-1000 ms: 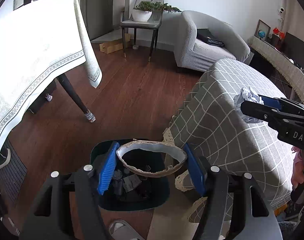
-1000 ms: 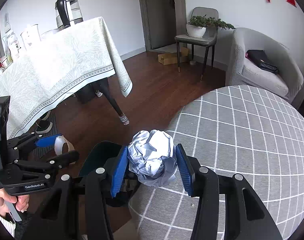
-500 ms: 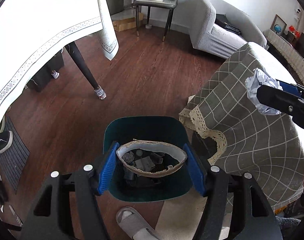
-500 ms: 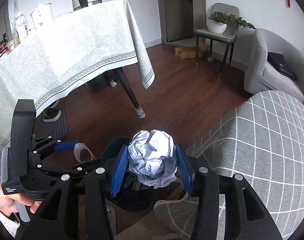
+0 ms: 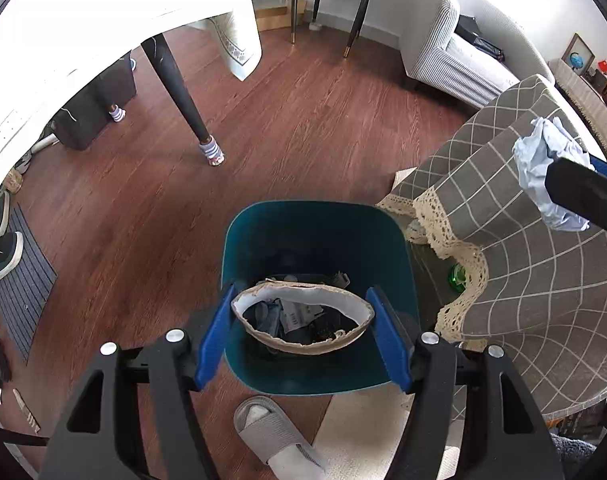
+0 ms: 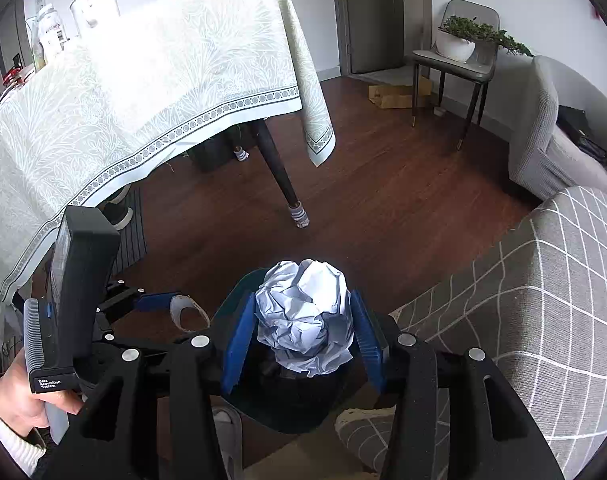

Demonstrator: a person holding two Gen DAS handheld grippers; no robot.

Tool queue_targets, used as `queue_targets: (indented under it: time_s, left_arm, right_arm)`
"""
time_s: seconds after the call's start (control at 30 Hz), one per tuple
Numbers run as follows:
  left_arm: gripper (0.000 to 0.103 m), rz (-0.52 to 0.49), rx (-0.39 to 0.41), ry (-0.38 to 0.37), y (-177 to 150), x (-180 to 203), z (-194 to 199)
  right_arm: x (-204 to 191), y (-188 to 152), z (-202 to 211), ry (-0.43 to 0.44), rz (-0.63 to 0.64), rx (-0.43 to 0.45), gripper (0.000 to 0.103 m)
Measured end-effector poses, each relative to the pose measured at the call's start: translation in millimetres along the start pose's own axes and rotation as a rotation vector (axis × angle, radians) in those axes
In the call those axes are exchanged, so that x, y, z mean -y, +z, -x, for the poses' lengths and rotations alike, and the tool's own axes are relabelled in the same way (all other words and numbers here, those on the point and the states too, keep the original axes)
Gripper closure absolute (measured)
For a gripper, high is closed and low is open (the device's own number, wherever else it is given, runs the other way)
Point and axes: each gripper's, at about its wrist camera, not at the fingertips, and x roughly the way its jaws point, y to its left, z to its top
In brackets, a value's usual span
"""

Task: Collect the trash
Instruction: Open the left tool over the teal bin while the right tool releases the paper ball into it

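The jaws of the left gripper (image 5: 301, 330) clamp a torn paper ring (image 5: 302, 322) by its long axis, directly over the teal bin (image 5: 317, 220). The right gripper (image 6: 302, 338) pinches a crumpled paper ball (image 6: 303, 316) above the bin's near rim.

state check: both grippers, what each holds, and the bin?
left gripper: shut on paper ring, above the bin
paper ring: torn, squashed oval, held at both ends
right gripper: shut on paper ball
paper ball: crumpled, held off the table
bin: lidless, trash already inside
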Motion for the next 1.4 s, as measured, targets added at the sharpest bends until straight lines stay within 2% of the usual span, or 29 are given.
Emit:
queue_targets:
  time_s: [0.3, 0.4, 0.73, 1.2, 1.4]
  left_arm:
    - [0.033, 0.013, 0.009, 0.013, -1, -14, 6]
    - [0.029, 0.012, 0.014, -0.005, 0, -14, 8]
    - [0.026, 0.025, 0.049, -0.023, 3, -14, 17]
    - [0.051, 0.063, 0.179, -0.046, 12, -16, 58]
    - [0.055, 0.092, 0.248, -0.074, 22, -20, 84]
  right_arm:
    - [-10, -1, -22, -0.005, 0.012, -0.039, 0.054]
    - [-12, -4, -27, -0.012, 0.019, -0.053, 0.054]
    - [-11, -10, -38, -0.027, 0.030, -0.085, 0.054]
    - [-7, -22, -71, -0.010, 0.004, -0.160, 0.054]
    - [-10, -29, -84, 0.000, 0.022, -0.212, 0.054]
